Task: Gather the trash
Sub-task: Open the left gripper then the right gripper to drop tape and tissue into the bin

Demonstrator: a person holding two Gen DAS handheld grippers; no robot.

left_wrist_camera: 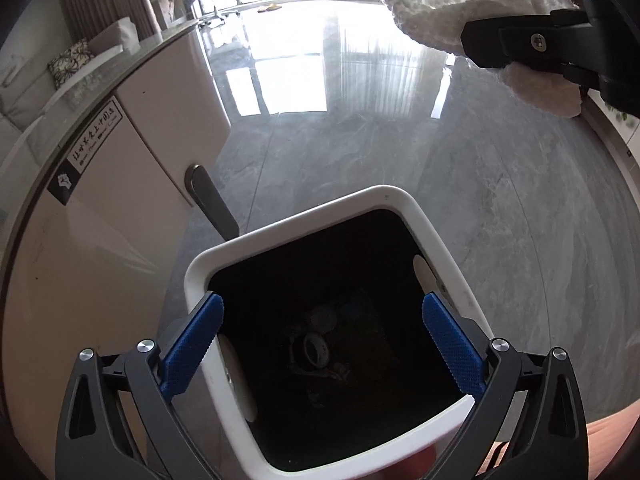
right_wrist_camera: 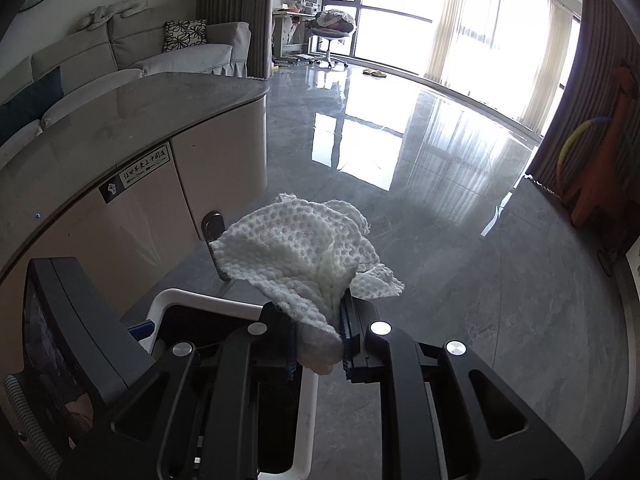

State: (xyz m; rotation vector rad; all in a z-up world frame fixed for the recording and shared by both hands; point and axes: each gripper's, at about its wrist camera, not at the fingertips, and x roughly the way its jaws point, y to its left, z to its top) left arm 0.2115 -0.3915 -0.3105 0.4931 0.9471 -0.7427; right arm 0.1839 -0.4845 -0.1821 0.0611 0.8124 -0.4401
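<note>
The left gripper (left_wrist_camera: pixel 322 344) is spread wide, its blue pads (left_wrist_camera: pixel 192 344) apart over the open mouth of the white trash bin (left_wrist_camera: pixel 280 228), w/ nothing between them. The bin stands on the grey marble floor (left_wrist_camera: pixel 500 200), just beside the beige cabinet (left_wrist_camera: pixel 132 128). Inside the dark bin some trash lies at the bottom, incl. a ring-shaped item (left_wrist_camera: pixel 316 350); details too dark to tell. The right gripper (right_wrist_camera: pixel 318 344) is pinching a crumpled white paper towel (right_wrist_camera: pixel 296 256), held in the air above the floor, near the bin's far right corner.
</note>
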